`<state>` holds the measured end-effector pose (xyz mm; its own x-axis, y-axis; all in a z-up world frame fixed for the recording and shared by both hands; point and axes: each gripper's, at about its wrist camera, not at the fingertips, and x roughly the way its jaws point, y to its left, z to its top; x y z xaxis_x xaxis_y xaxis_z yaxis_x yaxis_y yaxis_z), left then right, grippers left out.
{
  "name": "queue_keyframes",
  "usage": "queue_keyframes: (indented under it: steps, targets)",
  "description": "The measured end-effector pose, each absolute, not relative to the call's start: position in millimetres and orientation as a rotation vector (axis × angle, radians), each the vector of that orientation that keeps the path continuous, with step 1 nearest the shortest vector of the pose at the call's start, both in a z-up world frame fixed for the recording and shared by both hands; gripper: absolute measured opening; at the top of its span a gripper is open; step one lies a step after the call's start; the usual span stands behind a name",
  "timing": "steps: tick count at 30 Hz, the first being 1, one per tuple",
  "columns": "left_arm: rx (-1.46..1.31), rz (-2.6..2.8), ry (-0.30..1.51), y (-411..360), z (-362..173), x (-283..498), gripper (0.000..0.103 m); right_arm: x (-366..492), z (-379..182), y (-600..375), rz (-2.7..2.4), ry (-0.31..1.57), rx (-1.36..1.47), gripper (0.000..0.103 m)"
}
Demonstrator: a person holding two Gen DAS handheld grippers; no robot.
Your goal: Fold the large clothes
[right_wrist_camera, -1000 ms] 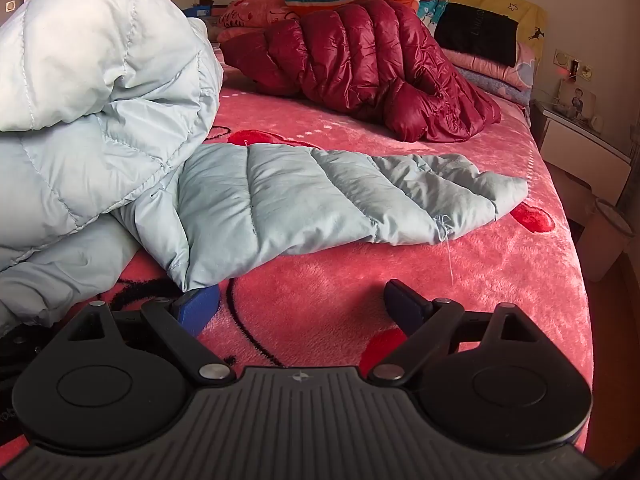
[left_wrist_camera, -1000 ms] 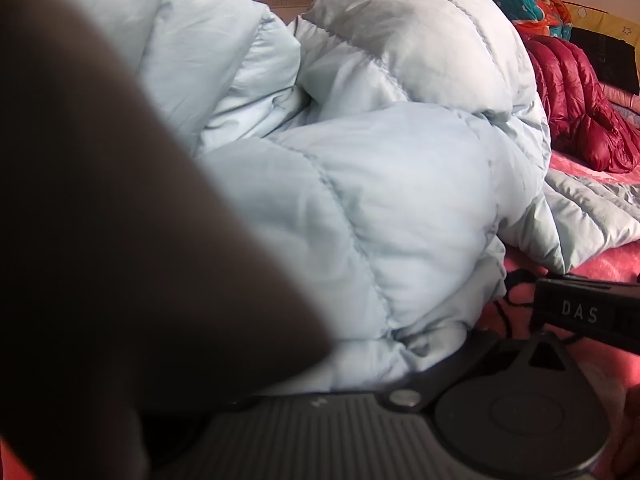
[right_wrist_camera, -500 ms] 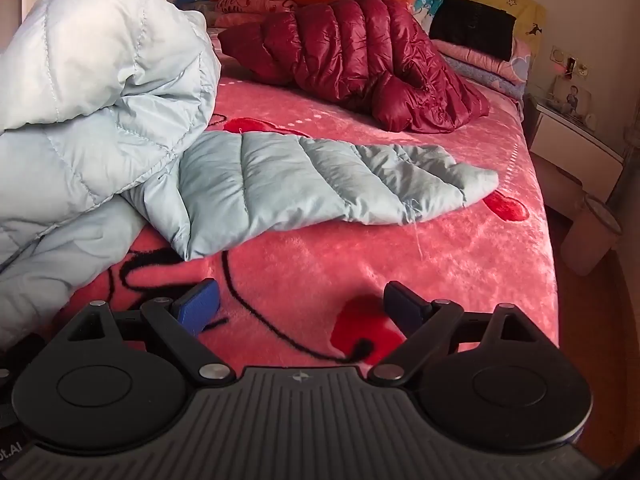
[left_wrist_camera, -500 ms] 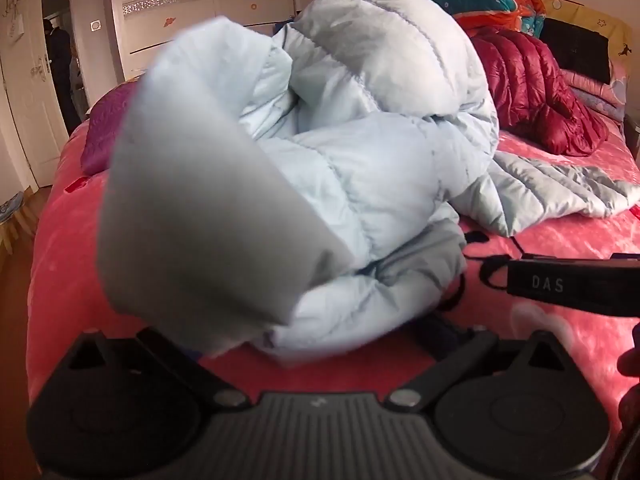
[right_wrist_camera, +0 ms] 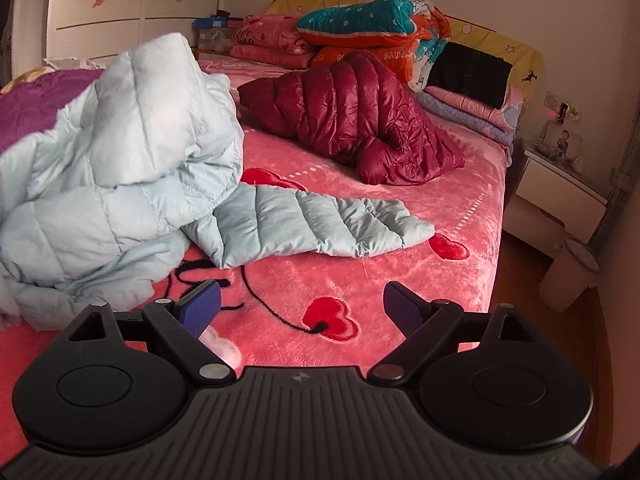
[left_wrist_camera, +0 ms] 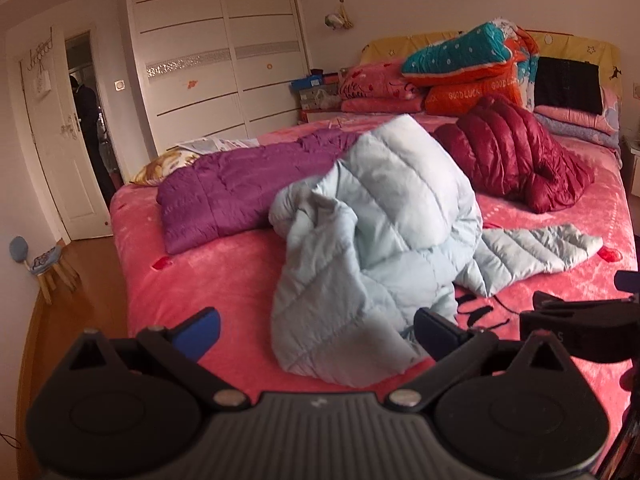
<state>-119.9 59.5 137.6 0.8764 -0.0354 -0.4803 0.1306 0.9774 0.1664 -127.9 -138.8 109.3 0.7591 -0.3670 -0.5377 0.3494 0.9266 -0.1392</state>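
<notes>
A pale blue down jacket (left_wrist_camera: 380, 240) lies heaped on the pink bed (left_wrist_camera: 224, 280), one sleeve (left_wrist_camera: 536, 256) stretched out flat to the right. It also shows in the right wrist view (right_wrist_camera: 120, 184), with the sleeve (right_wrist_camera: 312, 224). My left gripper (left_wrist_camera: 316, 332) is open; the jacket's near edge hangs loose between its blue fingers, not clamped. My right gripper (right_wrist_camera: 302, 308) is open and empty above the bedspread, to the right of the heap. Its black body (left_wrist_camera: 580, 320) shows in the left wrist view.
A dark red down jacket (left_wrist_camera: 516, 160) lies crumpled at the back right, also in the right wrist view (right_wrist_camera: 360, 120). A purple jacket (left_wrist_camera: 236, 192) lies at the back left. Folded quilts (left_wrist_camera: 460, 68) are stacked at the headboard. A stool (left_wrist_camera: 48, 268) and a bin (right_wrist_camera: 572, 276) stand on the floor.
My left gripper has let go of the blue jacket and pulled back and up; the jacket has dropped into a heap. My right gripper has drawn back a little, staying open.
</notes>
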Motion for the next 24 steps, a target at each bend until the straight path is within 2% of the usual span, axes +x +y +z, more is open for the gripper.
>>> queue_keyframes:
  steps: [11, 24]
  targets:
    - [0.187, -0.042, 0.412, 88.6, 182.3, -136.0, 0.102, -153.0, 176.8, -109.9, -0.329, 0.504, -0.012, 0.103]
    - [0.163, -0.016, 0.357, 114.3, 203.2, -145.9, 0.102, -173.9, 211.7, -84.7, -0.265, 0.446, 0.023, 0.103]
